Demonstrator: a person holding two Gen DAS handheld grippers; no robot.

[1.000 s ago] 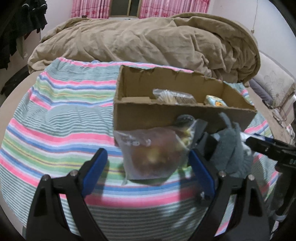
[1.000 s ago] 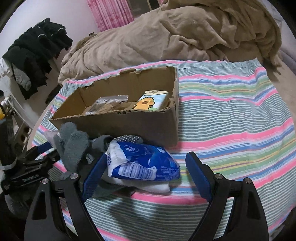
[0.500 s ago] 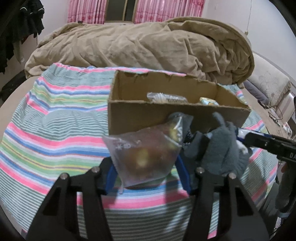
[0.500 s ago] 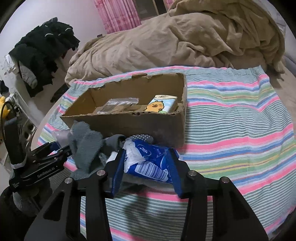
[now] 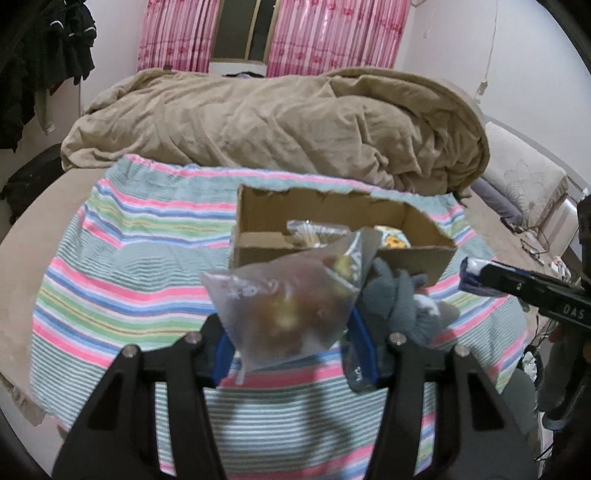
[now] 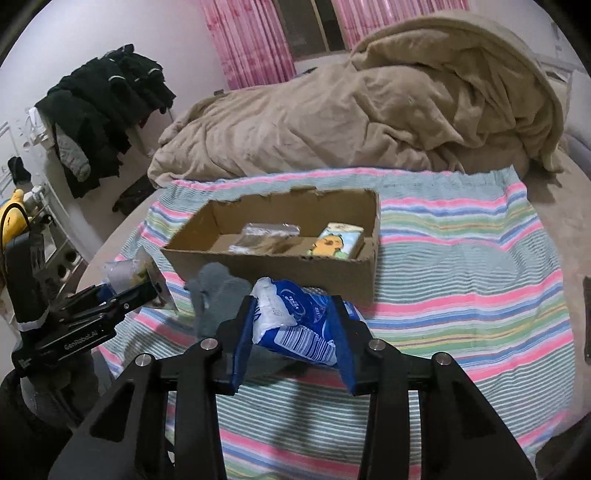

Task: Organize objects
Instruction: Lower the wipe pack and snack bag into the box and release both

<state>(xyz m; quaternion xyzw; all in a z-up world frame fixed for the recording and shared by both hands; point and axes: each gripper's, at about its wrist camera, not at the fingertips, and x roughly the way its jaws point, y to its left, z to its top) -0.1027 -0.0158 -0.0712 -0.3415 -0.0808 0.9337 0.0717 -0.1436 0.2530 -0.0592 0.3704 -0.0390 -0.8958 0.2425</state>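
Here the left gripper is clenched on a clear plastic bag of brownish and yellow contents, its blue pads pressing the bag's lower sides and only a narrow span left between them. The bag is lifted off the striped blanket and hangs in front of the near wall of the cardboard box, hiding part of that wall from the left wrist camera.

The right gripper is likewise clamped, grasping a blue and white packet between its blue pads, with the packet squeezed and bulging upward. It is held just in front of the box's near wall, toward the box's right end as that camera sees it.

A grey glove lies on the blanket against the box's near wall, between the two grippers and close beside both loads. Inside the box lie a small clear bag of pale sticks near the middle and a tissue pack with a cartoon animal at the right end.

Behind the box a rumpled tan duvet covers the bed, with pink curtains beyond it. To the box's left, dark clothes hang by the wall.
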